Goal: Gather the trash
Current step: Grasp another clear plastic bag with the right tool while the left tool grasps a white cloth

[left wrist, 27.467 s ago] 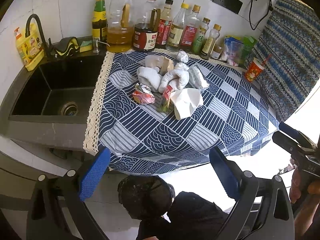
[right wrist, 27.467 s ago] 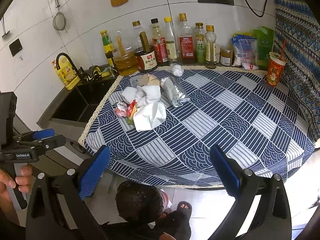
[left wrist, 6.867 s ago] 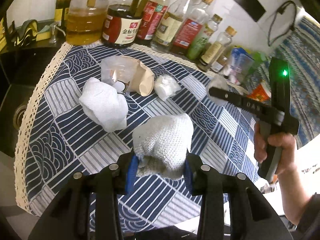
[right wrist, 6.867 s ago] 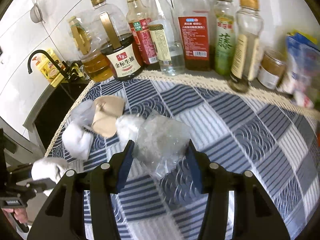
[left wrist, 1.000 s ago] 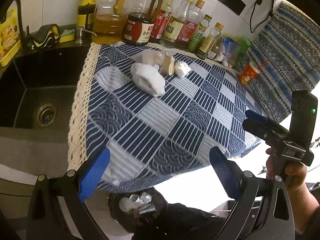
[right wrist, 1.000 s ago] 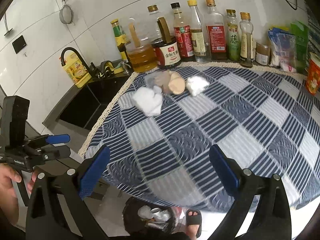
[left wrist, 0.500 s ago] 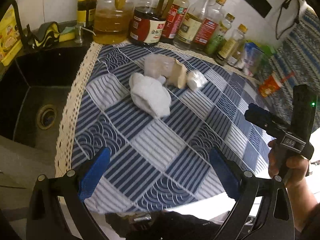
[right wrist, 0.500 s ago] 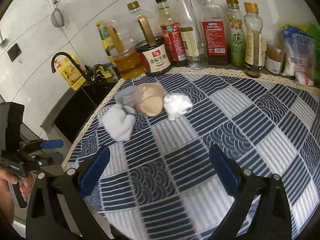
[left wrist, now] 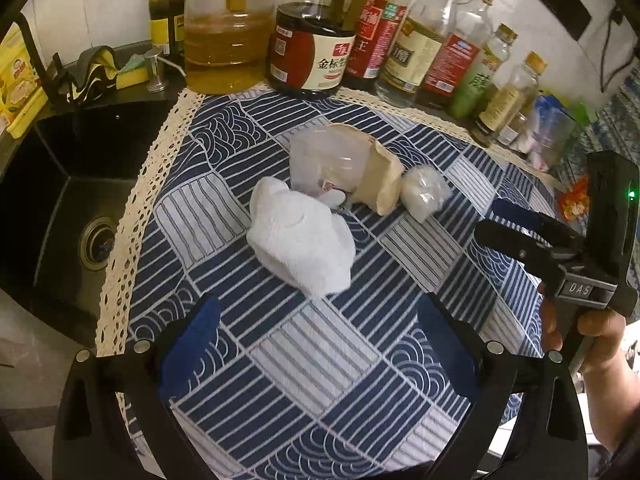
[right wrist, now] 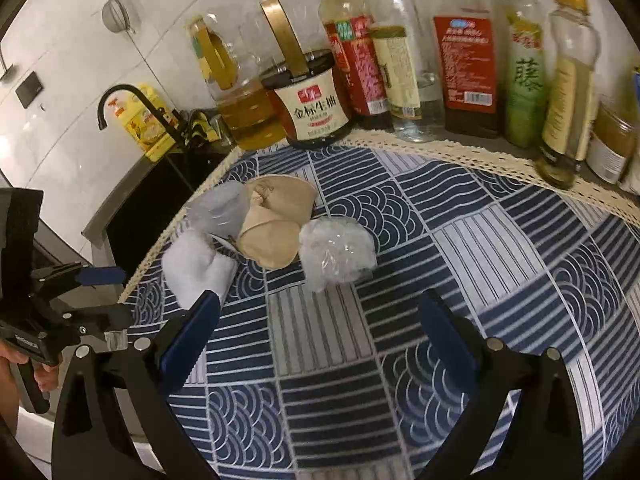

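A blue-and-white patterned cloth with a lace hem covers the worktop, and its left edge runs along a black sink set lower beside it. Along the back edge stands a row of bottles, with a jug of yellow oil and a dark soy sauce jar nearest the sink. The trash lies in a loose cluster toward the back left of the cloth, 4 pieces in all. The largest is a crumpled white tissue wad, closest to the front. Just behind it, touching, lies a clear plastic cup on its side, with a tan paper bag pressed against it. A small balled clear plastic wrap sits just beside the bag on the side away from the sink. The left gripper hovers over the front of the cloth just short of the tissue wad, its blue-padded fingers spread wide with nothing between them. The right gripper hangs near the plastic wrap, likewise wide apart and empty.
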